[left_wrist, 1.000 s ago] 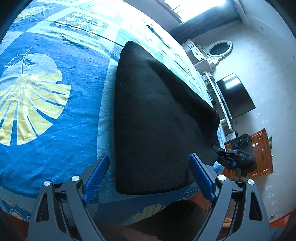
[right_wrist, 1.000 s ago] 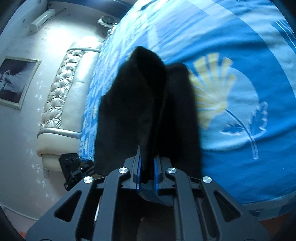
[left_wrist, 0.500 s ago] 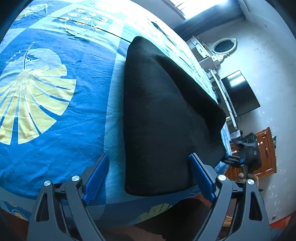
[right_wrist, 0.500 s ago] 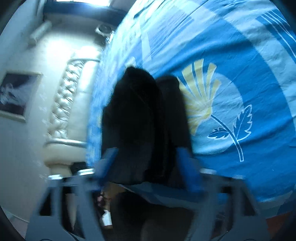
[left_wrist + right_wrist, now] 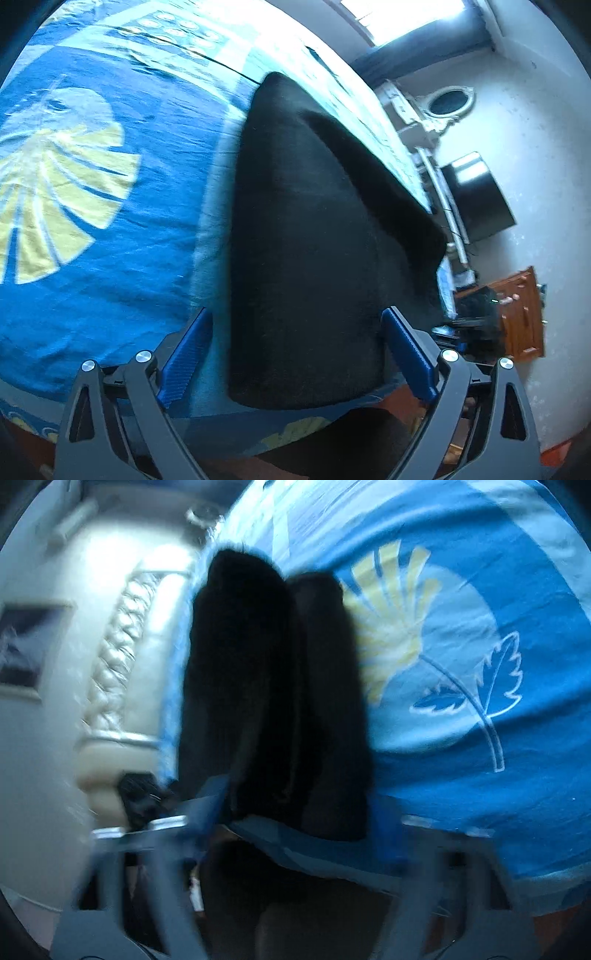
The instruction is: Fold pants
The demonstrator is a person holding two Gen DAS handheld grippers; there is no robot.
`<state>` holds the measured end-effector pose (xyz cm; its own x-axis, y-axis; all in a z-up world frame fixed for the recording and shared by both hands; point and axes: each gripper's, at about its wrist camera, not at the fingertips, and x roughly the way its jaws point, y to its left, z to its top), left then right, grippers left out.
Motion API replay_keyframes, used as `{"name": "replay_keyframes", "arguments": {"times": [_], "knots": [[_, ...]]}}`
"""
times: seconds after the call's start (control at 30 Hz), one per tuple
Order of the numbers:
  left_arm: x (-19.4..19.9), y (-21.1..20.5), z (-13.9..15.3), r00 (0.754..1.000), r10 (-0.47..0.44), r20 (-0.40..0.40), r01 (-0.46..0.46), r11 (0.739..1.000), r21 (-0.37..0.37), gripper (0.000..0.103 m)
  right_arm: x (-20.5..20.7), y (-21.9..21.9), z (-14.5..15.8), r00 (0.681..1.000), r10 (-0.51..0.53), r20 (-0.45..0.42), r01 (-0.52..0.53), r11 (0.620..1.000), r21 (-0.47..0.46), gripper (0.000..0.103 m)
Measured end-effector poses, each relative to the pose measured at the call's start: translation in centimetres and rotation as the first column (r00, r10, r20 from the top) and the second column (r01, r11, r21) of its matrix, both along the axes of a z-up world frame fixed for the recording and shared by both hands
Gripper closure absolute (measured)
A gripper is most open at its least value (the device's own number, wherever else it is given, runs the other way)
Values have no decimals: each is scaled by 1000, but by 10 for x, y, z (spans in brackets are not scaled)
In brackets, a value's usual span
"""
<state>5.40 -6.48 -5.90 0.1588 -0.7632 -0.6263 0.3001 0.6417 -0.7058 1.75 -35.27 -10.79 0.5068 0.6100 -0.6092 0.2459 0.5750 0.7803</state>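
Note:
The black pants lie folded lengthwise on the blue leaf-print bed sheet, running away from the bed's near edge. My left gripper hovers over their near end, its jaws opening wide. The blue pads stand on either side of the cloth without pressing it. In the blurred right wrist view, the pants show as two dark layers side by side. My right gripper straddles their near end. Its jaws are closing with the cloth between them, still apart from it.
The bed's near edge runs just under both grippers. A padded headboard and a framed picture lie left in the right wrist view. A dark screen, an oval mirror and a wooden cabinet stand beyond the bed's far side.
The right gripper, shut on a raised fold of the pants a second ago, has let go and its jaws now stand apart. The fold has settled on the bed. The left gripper barely moved.

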Motion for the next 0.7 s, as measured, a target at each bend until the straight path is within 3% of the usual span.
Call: {"name": "replay_keyframes", "arguments": {"times": [0.07,0.1,0.13,0.2,0.3,0.43,0.5,0.57,0.63,0.7], "knots": [[-2,-5,2,999,-35,10,35,999,6,18,-1,-5,2,1000,-6,5,6,1000,6,59],[-4,-9,5,998,-55,32,54,998,36,35,-1,-9,3,1000,-11,13,11,1000,19,62],[-5,-11,7,997,-63,52,59,995,75,38,-2,-9,6,1000,-9,18,9,1000,11,65],[-6,-10,8,995,-76,70,70,994,83,53,-1,-10,10,1000,-1,23,2,1000,-24,68],[-2,-4,4,998,-57,25,56,997,54,61,-2,-7,12,1000,14,21,-13,999,-51,69],[-1,-5,-4,996,-76,39,74,995,63,58,-2,-8,-3,999,26,23,-25,1000,-13,64],[-2,-3,-1,994,-92,67,88,995,51,51,-1,-6,4,997,54,55,-53,998,-32,54],[-3,0,8,990,-104,98,100,994,43,44,-2,-8,18,996,59,72,-51,992,-114,28],[-2,10,18,985,-99,141,98,995,18,28,-5,-20,28,994,26,109,-12,992,-129,11],[2,25,25,979,-67,190,75,997,-37,24,-1,-26,31,992,0,129,14,995,-104,11]]}}
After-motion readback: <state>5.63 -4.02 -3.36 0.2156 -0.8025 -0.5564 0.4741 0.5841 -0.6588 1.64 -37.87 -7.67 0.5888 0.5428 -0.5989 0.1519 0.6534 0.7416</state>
